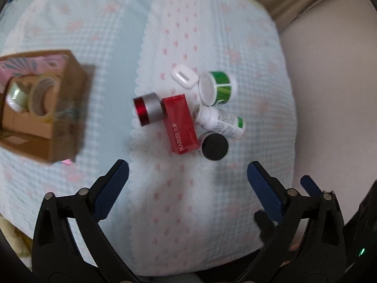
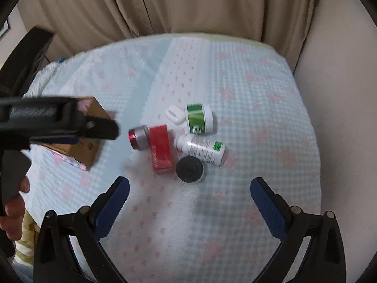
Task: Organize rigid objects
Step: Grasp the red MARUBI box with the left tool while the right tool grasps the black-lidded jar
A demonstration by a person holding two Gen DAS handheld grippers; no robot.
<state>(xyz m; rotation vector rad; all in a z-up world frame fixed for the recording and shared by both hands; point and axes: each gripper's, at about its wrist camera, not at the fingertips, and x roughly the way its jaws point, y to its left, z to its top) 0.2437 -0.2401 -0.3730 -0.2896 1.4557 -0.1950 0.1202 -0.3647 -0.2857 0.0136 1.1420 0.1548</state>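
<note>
- Left tongs (image 1: 187, 176) gape wide, holding nothing, above the red box (image 1: 180, 123) (lying flat on the desk (image 1: 165, 35)).
- Right tongs (image 2: 189, 194) likewise spread apart near the black-lidded jar (image 2: 190, 169).

6 items cluster together: red MARUBI carton (image 1: 182, 124) lying flat, red-and-silver jar (image 1: 148, 110), white bottle (image 1: 219, 122) toppled, green-labelled tub (image 1: 216, 89), white earbud case (image 1: 183, 75), black-lidded jar (image 1: 215, 146).

1. A pale blue checked cloth (image 1: 212, 35) is sprinkled with pink motifs.
2. A box (image 1: 180, 123) is coloured red — white lettering.
3. A jar (image 1: 148, 110) is banded silver and red.
4. A tub (image 2: 199, 119) is labelled green.
5. A lid (image 2: 189, 168) is coloured black.
</note>
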